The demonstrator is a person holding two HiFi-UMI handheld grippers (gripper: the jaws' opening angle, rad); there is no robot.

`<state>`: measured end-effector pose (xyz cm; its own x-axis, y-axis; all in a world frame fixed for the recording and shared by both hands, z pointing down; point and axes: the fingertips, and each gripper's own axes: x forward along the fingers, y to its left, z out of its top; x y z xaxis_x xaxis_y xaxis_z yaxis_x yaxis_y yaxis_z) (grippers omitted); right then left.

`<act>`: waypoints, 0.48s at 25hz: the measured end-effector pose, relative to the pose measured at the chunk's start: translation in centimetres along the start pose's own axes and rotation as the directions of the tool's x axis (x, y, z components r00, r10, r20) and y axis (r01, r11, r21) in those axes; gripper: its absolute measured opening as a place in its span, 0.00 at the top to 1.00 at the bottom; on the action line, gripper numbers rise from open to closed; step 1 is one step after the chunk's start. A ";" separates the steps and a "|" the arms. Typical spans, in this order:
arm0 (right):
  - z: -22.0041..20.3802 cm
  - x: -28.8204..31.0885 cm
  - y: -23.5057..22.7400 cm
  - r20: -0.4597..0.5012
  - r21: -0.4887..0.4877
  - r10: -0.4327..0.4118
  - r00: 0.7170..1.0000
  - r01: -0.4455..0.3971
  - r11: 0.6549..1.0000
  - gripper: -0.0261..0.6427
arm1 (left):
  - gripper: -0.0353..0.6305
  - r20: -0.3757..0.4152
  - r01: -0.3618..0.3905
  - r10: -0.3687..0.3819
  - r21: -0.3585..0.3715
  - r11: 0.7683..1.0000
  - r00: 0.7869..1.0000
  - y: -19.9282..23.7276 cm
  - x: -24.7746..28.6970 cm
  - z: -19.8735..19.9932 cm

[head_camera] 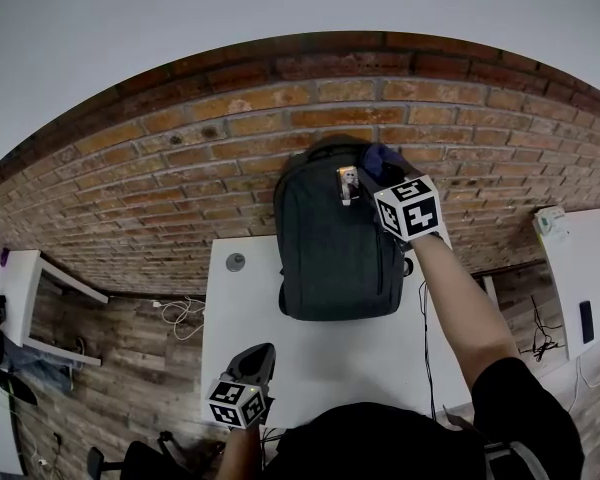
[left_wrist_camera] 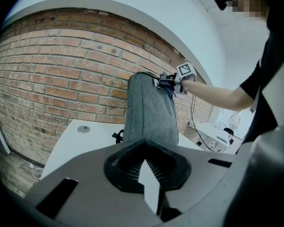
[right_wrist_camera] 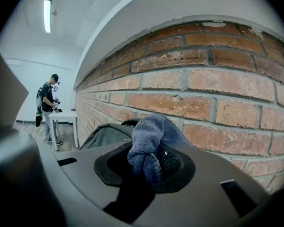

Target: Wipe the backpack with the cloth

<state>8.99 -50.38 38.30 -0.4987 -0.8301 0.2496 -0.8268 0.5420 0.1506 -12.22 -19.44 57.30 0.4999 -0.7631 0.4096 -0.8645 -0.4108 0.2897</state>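
Note:
A dark grey backpack (head_camera: 335, 248) (left_wrist_camera: 149, 112) stands upright on the white table (head_camera: 240, 348), its back to the brick wall (head_camera: 180, 168). My right gripper (head_camera: 365, 178) (right_wrist_camera: 149, 162) is at the backpack's top right corner, shut on a bunched blue cloth (head_camera: 380, 160) (right_wrist_camera: 149, 136). The cloth rests against the top of the bag (right_wrist_camera: 106, 134), close to the bricks. My left gripper (head_camera: 258, 353) (left_wrist_camera: 149, 183) hangs low near the table's front left edge, well short of the backpack. It points toward the bag, its jaws together with nothing held.
A round cable grommet (head_camera: 236, 262) (left_wrist_camera: 84, 129) is set in the table left of the bag. A black cable (head_camera: 425, 338) hangs off the right edge. Other white tables (head_camera: 580, 268) (head_camera: 20, 288) flank it. A person (right_wrist_camera: 47, 105) stands far off beside one.

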 end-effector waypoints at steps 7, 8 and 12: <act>-2.5 0.0 1.0 -0.078 -0.045 0.023 0.997 -0.027 0.999 0.81 | 0.95 0.001 0.013 -0.013 0.013 1.000 1.000 0.1 0.2 0.1; -2.9 0.0 1.2 -0.093 -0.049 0.024 0.995 -0.028 0.998 0.81 | 0.95 0.000 0.017 -0.017 0.016 1.000 1.000 0.0 0.2 0.2; -4.0 -0.1 2.0 -0.133 -0.038 0.044 0.990 -0.049 0.998 0.81 | 0.95 -0.003 0.024 -0.024 0.021 0.999 1.000 0.0 0.3 0.3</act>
<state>8.44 -48.72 42.39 -0.4954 -0.7807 0.3809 -0.7909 0.5867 0.1739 -12.02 -19.85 57.13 0.5209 -0.7512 0.4054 -0.8530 -0.4398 0.2812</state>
